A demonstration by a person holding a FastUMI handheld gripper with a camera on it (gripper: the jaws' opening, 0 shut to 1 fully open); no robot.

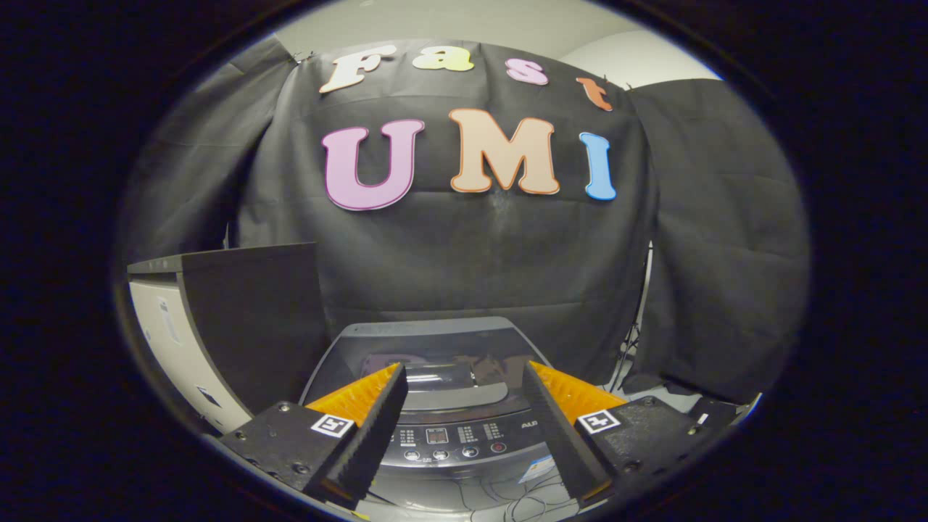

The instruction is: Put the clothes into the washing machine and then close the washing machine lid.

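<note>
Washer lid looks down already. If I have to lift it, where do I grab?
Judging by its pose, take the lid at its front lip beside the control panel, coming from the front; the back edge looks hinged. The gripper is open above it.

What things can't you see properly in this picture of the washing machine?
- Inside of the washing machine: gripper view, its lid lies shut and glossy, so any clothes inside are hidden.
- Control panel markings: too small to make out.
- The washing machine's sides: covered by the open gripper, whose fingers stand apart with nothing between them.
- Cabinet beside it: its lower part is cut off.
</note>
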